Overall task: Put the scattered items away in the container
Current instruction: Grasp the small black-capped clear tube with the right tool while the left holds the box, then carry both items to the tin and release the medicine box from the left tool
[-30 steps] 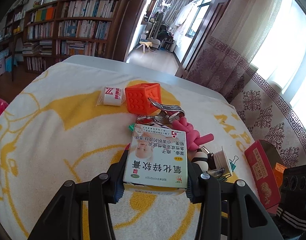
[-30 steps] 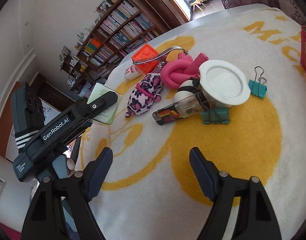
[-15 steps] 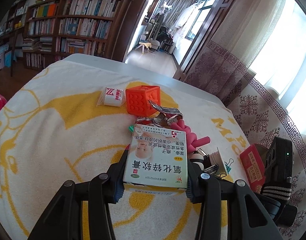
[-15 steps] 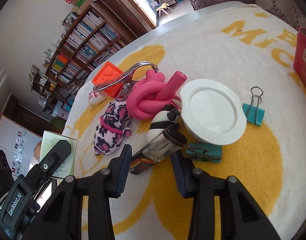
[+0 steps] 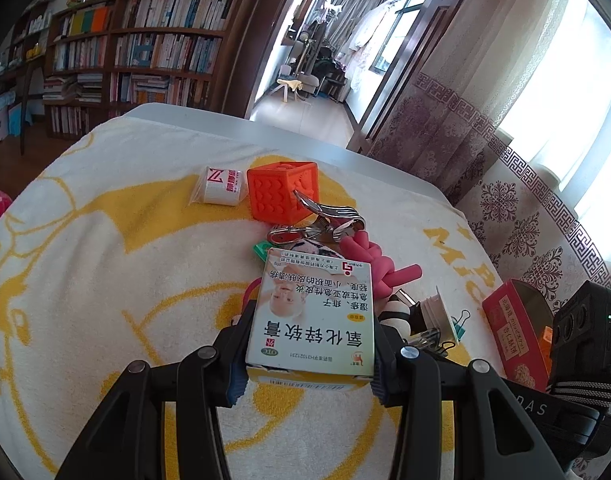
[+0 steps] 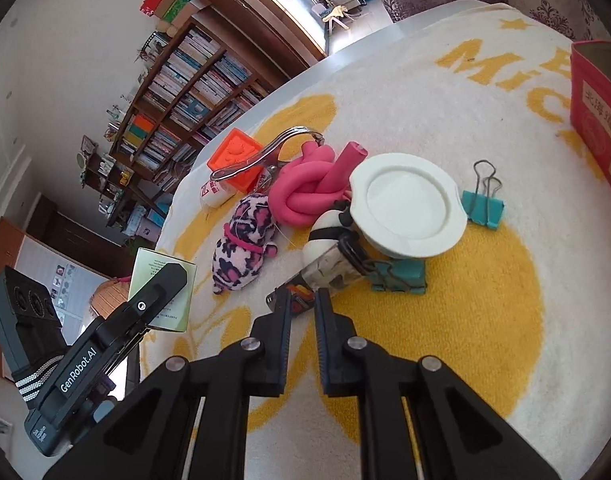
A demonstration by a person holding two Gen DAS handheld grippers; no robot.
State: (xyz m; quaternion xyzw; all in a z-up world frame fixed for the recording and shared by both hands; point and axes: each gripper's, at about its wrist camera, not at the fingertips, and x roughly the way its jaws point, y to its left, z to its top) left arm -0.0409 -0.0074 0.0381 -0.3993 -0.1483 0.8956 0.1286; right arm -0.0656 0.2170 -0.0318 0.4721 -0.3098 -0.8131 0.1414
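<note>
My left gripper (image 5: pixel 309 344) is shut on a white and yellow medicine box (image 5: pixel 311 314), held above the towel; it also shows in the right wrist view (image 6: pixel 161 288). My right gripper (image 6: pixel 303 308) is closed on the end of a clear lighter (image 6: pixel 325 276) lying by the pile. The pile holds a white lid (image 6: pixel 407 204), pink knotted foam tube (image 6: pixel 305 192), leopard plush (image 6: pixel 245 236), metal clip (image 6: pixel 261 156), orange cube (image 5: pixel 283 192) and teal binder clips (image 6: pixel 483 208). The red container (image 5: pixel 517 332) stands at the right.
A white packet (image 5: pixel 221 186) lies left of the orange cube. A yellow and white towel (image 5: pixel 105 272) covers the table. Bookshelves (image 5: pixel 145 60) and curtains stand beyond the far edge.
My right gripper moved forward to the pile and closed from wide open onto the lighter's end. My left gripper kept its hold on the box and barely moved.
</note>
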